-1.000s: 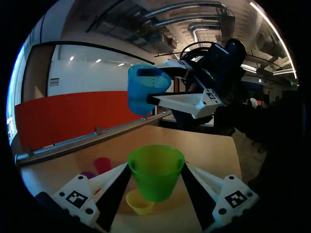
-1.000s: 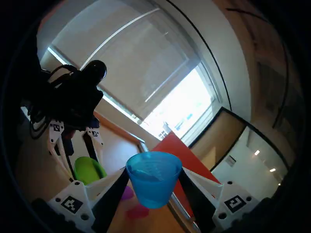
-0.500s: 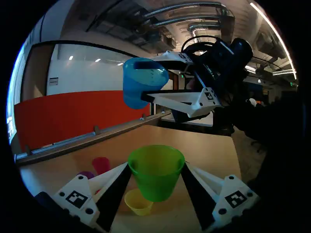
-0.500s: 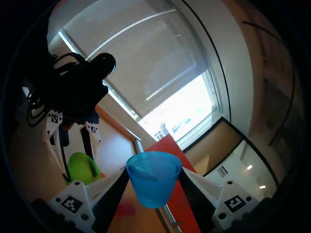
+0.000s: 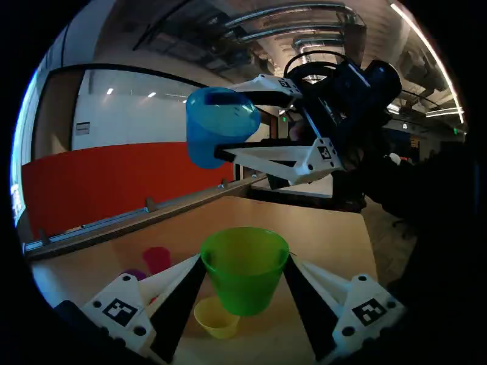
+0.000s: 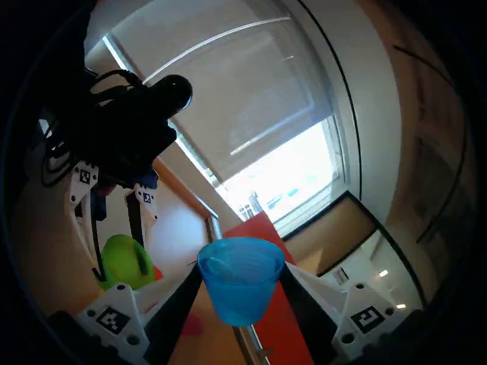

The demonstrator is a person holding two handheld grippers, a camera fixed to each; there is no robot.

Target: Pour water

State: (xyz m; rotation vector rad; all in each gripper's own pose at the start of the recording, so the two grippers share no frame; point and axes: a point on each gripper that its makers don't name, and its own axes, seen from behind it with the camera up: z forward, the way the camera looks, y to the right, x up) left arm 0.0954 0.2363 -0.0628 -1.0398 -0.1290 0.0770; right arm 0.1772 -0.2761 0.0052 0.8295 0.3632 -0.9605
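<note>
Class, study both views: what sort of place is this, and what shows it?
Probably an open-plan office or lab: exposed ceiling ducts, a glass-walled room behind an orange partition, and a large window with a roller blind.

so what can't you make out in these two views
Water level in the blue cup: right gripper view, tinted wall blurs it.
Bottom of the green cup: left gripper view, its near wall hides it.
Purple cup: left gripper view, mostly behind a finger.
Yellow cup: left gripper view, top behind the green cup.
</note>
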